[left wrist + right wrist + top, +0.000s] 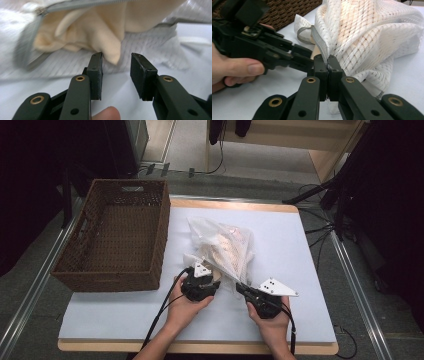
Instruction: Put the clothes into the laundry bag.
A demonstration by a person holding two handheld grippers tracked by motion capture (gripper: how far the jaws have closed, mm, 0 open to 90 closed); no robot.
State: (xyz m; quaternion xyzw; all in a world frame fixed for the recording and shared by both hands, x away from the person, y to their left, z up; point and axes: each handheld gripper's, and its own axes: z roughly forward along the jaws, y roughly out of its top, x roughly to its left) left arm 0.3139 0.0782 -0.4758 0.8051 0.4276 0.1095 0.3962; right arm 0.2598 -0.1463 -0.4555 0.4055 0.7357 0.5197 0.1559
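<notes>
Right gripper (328, 75) clamped on mesh bag (225, 247) edge at zipper; left gripper (116, 75) jaws apart, empty, at cream cloth (100, 30) in bag mouth; bag mid-table, cloth inside, extraction pending; basket (150, 265) left.

White mesh zip bag (227, 247) unzipped on table; cream cloth (100, 30) inside.

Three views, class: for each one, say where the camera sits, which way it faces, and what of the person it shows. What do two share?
High view: above the person's side, facing forward and down; forearms, left gripper, right gripper.
Left gripper view: on that gripper, facing the cream cloth; a fingertip.
Right gripper view: on that gripper, facing the white mesh zip bag; the other hand.
Shared: bag, brown woven basket.
</notes>
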